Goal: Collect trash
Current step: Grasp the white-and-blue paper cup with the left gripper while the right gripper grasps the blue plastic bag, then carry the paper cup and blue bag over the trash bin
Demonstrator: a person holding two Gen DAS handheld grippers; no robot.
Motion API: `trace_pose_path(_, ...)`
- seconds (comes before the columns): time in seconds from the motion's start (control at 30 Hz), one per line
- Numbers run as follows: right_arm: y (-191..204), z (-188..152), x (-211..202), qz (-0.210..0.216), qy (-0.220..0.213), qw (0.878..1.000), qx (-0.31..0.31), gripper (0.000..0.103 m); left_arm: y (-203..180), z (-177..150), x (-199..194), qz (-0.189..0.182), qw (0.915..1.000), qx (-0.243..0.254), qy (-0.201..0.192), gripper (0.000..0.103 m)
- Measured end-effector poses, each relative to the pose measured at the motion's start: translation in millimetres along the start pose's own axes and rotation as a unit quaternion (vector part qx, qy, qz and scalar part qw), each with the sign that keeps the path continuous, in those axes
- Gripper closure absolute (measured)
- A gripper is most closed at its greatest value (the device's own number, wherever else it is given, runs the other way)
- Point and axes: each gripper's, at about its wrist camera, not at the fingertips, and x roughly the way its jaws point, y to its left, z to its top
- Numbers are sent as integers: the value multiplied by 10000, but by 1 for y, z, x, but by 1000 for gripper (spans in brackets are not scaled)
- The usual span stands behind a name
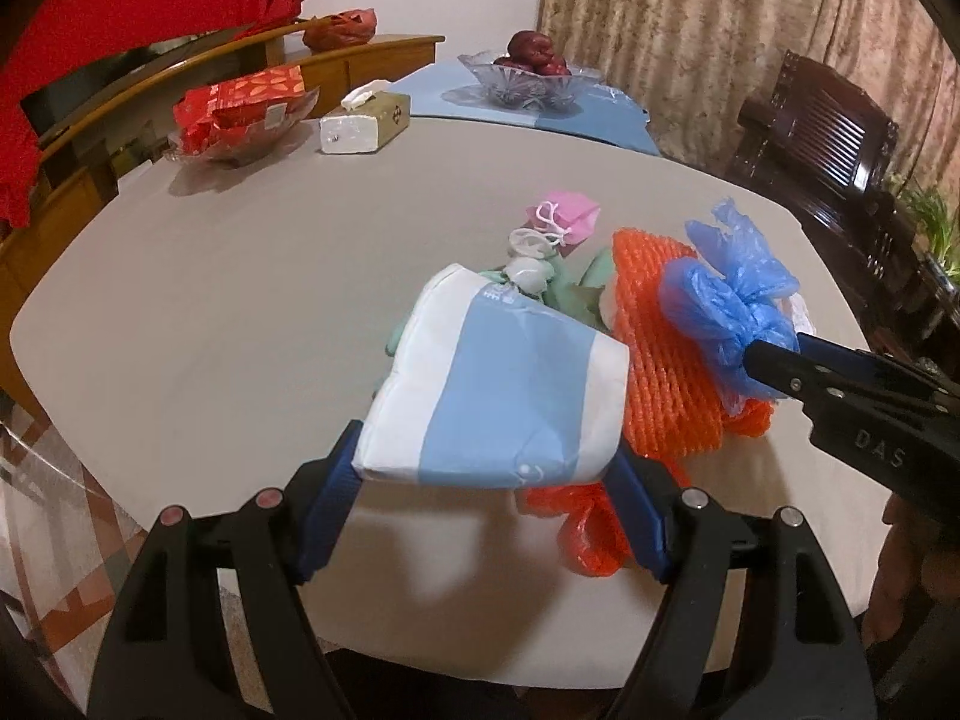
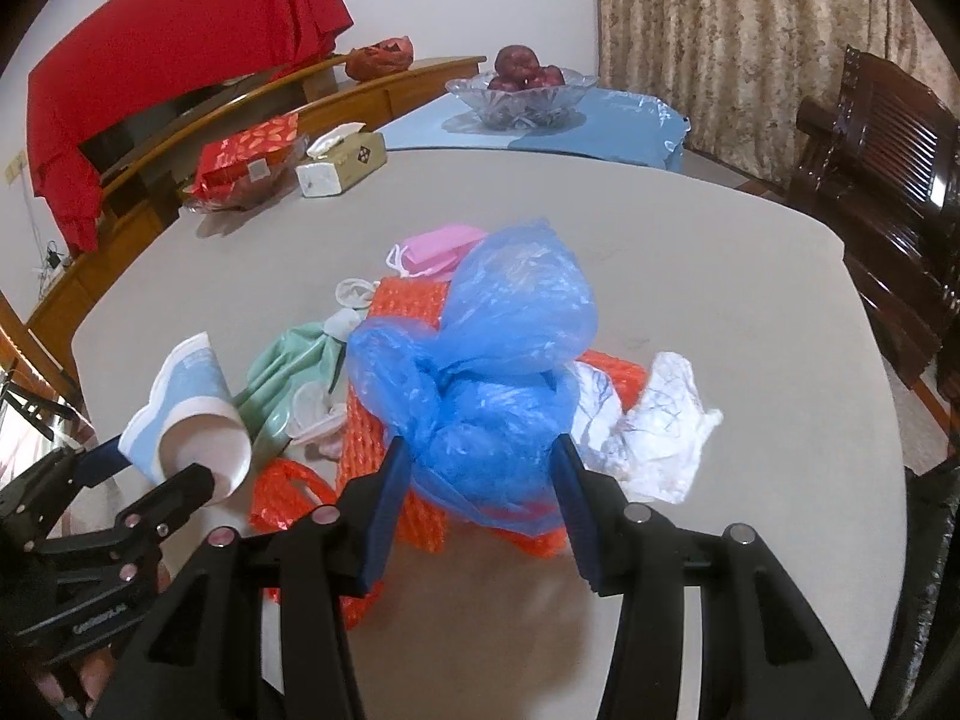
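Observation:
My left gripper (image 1: 486,468) is shut on a white and light-blue paper bag (image 1: 498,384), held above the grey table (image 1: 210,312); it also shows in the right wrist view (image 2: 192,414). My right gripper (image 2: 480,480) is shut on a crumpled blue plastic bag (image 2: 480,360), also seen from the left wrist view (image 1: 726,300). Under them lies a trash pile: orange foam net (image 1: 660,372), pink face mask (image 2: 438,246), green wrapper (image 2: 288,372), white crumpled plastic (image 2: 660,420) and small clear lids (image 2: 354,291).
At the table's far side stand a tissue box (image 2: 342,165), a glass dish with red packets (image 2: 246,168) and a glass bowl of red fruit (image 2: 522,90) on a blue mat. A wooden sideboard is at left, a dark wooden chair (image 2: 870,168) at right.

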Motion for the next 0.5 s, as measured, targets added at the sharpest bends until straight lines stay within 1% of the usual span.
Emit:
trace_pose_path(0.03,1,0,2,35,46,10000,-15,71,1,-1,0,10,10000,-2,5,29)
trace_pose_path(0.07,2,1,4,55,63,10000,-26,77,1,-1,-1,18,10000,-7,7,29)
trace_pose_path(0.1,3,1,3,64,51,10000,-41,80,1,0,-2,25,10000,-11,1,29)
trace_pose_path(0.13,5,1,1,94,23,9999,-83,93,1,-1,-4,36,10000,-20,-10,29)
trace_pose_path(0.17,6,1,-1,112,7,9998,-140,101,1,0,-6,45,10000,-36,-20,29)
trace_pose_path(0.3,6,2,-14,183,-117,9995,-209,101,1,3,-15,110,9999,-72,-51,29)
trace_pose_path(0.5,8,5,-44,232,-347,9988,-251,102,-6,6,-45,198,9996,-40,-220,29)
